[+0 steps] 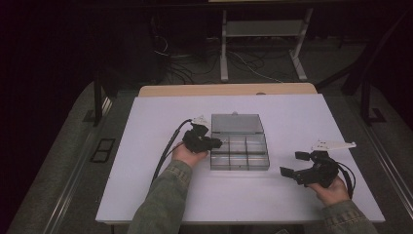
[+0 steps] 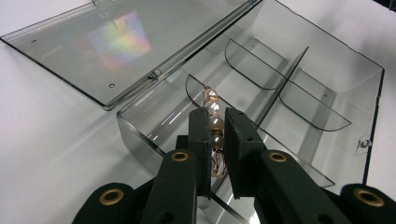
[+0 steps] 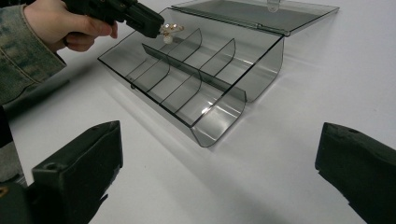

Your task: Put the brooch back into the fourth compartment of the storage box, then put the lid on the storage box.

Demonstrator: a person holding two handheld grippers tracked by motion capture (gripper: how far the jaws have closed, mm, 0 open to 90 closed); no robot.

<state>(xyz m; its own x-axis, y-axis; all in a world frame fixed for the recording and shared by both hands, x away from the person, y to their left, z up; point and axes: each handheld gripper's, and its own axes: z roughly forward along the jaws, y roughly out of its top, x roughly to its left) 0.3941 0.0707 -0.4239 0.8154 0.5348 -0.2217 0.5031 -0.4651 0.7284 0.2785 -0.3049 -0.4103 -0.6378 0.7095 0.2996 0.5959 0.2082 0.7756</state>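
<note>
white table [image 1: 160, 195]: clear box [image 2: 327, 70] open, pearl bracelet [image 2: 215, 126] pinched.

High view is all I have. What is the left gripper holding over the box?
Observer: A pearl-bead piece with thin gold wire, clamped between the left gripper pads.
Operator: Is anything in the box already?
Observer: No, the compartments of the clear organiser box look empty in the right gripper view.
Operator: Which compartment is it over?
Observer: An end one in the row next to the hinged lid.
Operator: And the right gripper?
Observer: The right gripper jaws stand wide apart over bare table.
</note>
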